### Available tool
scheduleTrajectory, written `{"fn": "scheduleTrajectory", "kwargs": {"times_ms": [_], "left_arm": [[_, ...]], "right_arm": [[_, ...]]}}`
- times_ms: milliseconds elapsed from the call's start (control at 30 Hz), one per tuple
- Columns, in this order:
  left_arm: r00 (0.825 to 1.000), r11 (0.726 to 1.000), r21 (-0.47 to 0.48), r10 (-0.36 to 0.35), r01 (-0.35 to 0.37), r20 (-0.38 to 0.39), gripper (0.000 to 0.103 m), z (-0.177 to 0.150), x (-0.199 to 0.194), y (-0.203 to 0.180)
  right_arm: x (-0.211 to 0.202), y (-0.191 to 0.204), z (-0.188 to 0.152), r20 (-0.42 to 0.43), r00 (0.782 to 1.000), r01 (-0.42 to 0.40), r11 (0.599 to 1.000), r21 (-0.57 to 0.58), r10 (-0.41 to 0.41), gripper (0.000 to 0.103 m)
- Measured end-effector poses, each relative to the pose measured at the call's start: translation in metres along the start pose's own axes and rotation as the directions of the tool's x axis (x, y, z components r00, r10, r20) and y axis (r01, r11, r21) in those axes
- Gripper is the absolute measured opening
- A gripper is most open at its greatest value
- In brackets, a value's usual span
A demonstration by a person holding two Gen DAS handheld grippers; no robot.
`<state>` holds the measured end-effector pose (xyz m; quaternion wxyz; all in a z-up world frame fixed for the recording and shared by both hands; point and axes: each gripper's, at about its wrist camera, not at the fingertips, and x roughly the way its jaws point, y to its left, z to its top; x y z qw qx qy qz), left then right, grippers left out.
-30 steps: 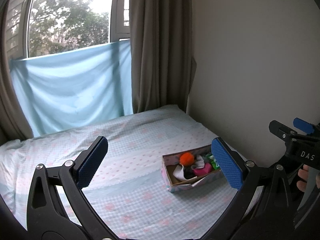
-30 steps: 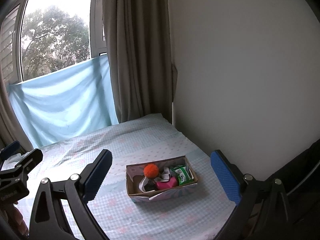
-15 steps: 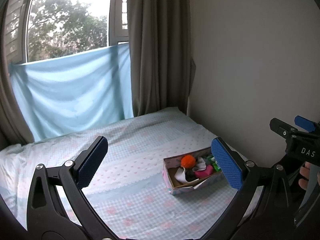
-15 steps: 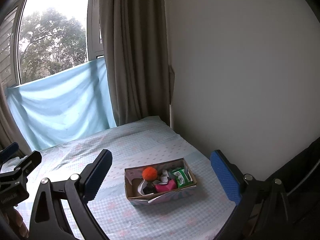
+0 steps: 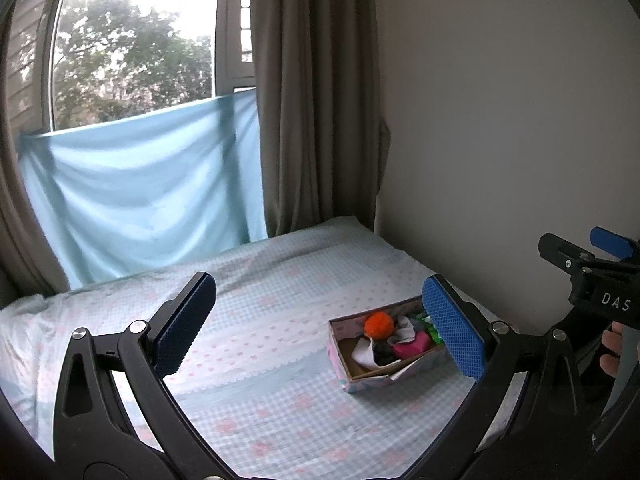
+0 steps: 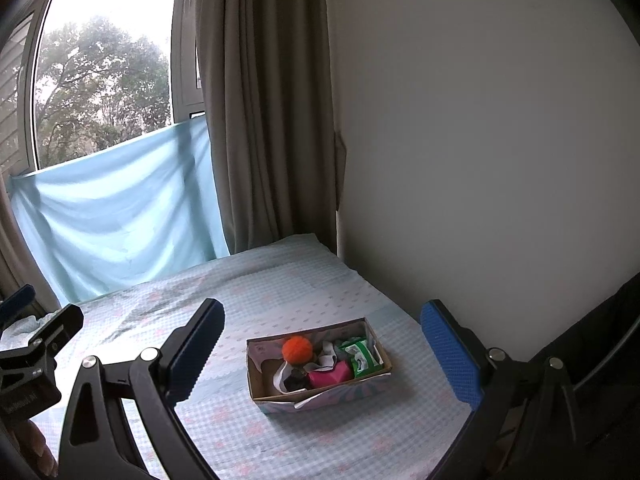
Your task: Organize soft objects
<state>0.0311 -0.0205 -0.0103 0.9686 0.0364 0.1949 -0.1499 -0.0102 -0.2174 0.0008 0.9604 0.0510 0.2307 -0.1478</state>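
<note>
Bed (image 6: 280, 292) by window holds cardboard box (image 6: 320, 394) with orange pompom (image 6: 297, 349) and soft bits; left tongs (image 5: 320, 326) and right tongs (image 6: 326, 354) both wide apart, empty.

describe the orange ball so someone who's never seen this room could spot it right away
On the checked bed by the wall sits a small open cardboard box of soft items. The orange ball lies at its far left end, the only round, fuzzy orange piece, beside white cloth, a pink item and a green packet.

The box (image 6: 320, 394) (soft objects (image 6: 326, 362) inside) sits on the bed (image 6: 256, 296).
</note>
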Motion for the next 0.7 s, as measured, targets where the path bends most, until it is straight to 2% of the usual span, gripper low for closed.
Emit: {"fn": "scheduleTrajectory", "kwargs": {"times_ms": [400,700], "left_arm": [[1.000,1.000,0.004,-0.009,0.009,0.013,0.103,0.001,0.002,0.000],[0.998,0.998,0.041,0.043,-0.045,0.056,0.103,0.002,0.002,-0.010]], "right_arm": [[0.004,0.001,0.002,-0.001,1.000,0.002,1.000,0.003,-0.002,0.098],[0.006,0.000,0.001,-0.011,1.000,0.003,1.000,0.007,-0.003,0.098]]}}
